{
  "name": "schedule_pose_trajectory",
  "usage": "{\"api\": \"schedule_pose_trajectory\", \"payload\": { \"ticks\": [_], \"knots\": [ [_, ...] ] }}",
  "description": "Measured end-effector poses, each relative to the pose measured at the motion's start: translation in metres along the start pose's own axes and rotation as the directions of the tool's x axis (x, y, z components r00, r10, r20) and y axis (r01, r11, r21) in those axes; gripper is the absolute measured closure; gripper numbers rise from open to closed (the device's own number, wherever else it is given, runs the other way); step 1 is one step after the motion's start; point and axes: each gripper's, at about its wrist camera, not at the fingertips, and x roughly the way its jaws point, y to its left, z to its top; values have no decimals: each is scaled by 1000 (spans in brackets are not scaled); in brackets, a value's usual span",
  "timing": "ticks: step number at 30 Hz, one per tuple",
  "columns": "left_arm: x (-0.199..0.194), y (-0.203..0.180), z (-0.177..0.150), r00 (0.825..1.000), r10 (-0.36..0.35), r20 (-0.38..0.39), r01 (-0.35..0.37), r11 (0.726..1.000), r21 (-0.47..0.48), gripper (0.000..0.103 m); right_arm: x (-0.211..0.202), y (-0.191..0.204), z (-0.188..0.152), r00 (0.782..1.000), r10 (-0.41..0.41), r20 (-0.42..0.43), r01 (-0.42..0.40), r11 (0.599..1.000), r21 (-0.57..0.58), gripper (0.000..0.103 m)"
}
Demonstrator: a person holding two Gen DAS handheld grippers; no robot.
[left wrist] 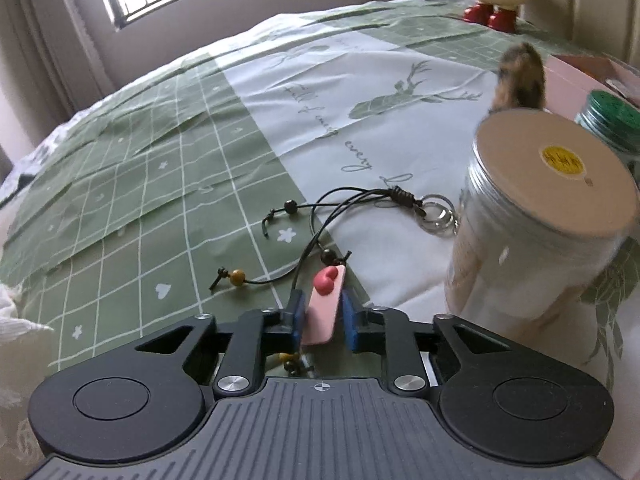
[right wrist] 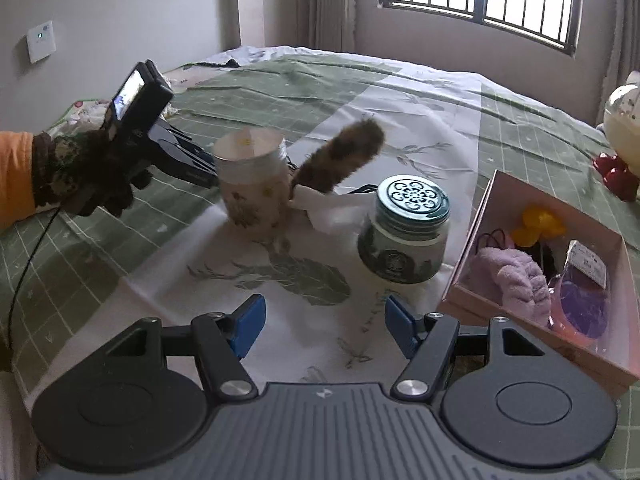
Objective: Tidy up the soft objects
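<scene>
The left gripper (left wrist: 321,312) grasps the pink tag (left wrist: 322,307), its cord (left wrist: 344,204) trailing ahead on the bed (left wrist: 160,152); the box (right wrist: 472,256) probably lies right, nearer the released, empty right gripper (right wrist: 325,326)

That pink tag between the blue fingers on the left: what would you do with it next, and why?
Probably lift it gently. The left gripper looks shut on the pink tag, while its cords and beads lie on the bedspread, near the white-lidded jar. The pink box seems its likely home.
</scene>
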Motion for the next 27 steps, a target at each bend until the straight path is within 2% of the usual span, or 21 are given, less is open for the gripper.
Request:
{"api": "schedule_pose_trajectory", "payload": {
  "ticks": [3, 6, 9, 11, 14, 16, 19, 22, 24, 27],
  "knots": [
    [-7, -7, -9, 998, 37, 42, -38, 999, 13, 85, 6, -4, 5, 999, 35, 15, -35, 999, -15, 36],
    [-13, -6, -19, 998, 43, 41, -40, 997, -70, 86, 15, -6, 15, 997, 80, 8, -81, 997, 16, 36],
    [-25, -5, -31, 999, 34, 42, -26, 982, -185, 86, 20, -6, 21, 994, 103, -26, -101, 992, 78, 37],
    [-31, -9, -37, 999, 14, 43, -5, 982, -191, 86, 18, -3, 21, 992, 108, -67, -99, 988, 119, 37],
    [-40, -15, -38, 999, 10, 48, -2, 985, -173, 88, 9, 7, 18, 993, 64, -95, -55, 995, 89, 37],
    [-56, -19, -39, 996, 18, 88, -2, 983, -182, 88, 1, 12, 16, 995, 20, -100, -13, 998, 65, 37],
    [-82, -28, -43, 991, 30, 127, -6, 982, -186, 88, -21, 19, 10, 998, -31, -50, 34, 997, 66, 37],
    [-105, -34, -45, 994, 26, 103, -3, 976, -216, 88, -51, 33, -1, 998, -59, 2, 58, 993, 105, 37],
    [-116, -35, -48, 997, 16, 69, 3, 963, -269, 88, -67, 46, -11, 997, -72, 26, 68, 991, 117, 37],
    [-131, -35, -51, 999, -10, 37, 21, 950, -311, 88, -77, 58, -22, 994, -111, -5, 111, 983, 146, 37]
  ]
}}
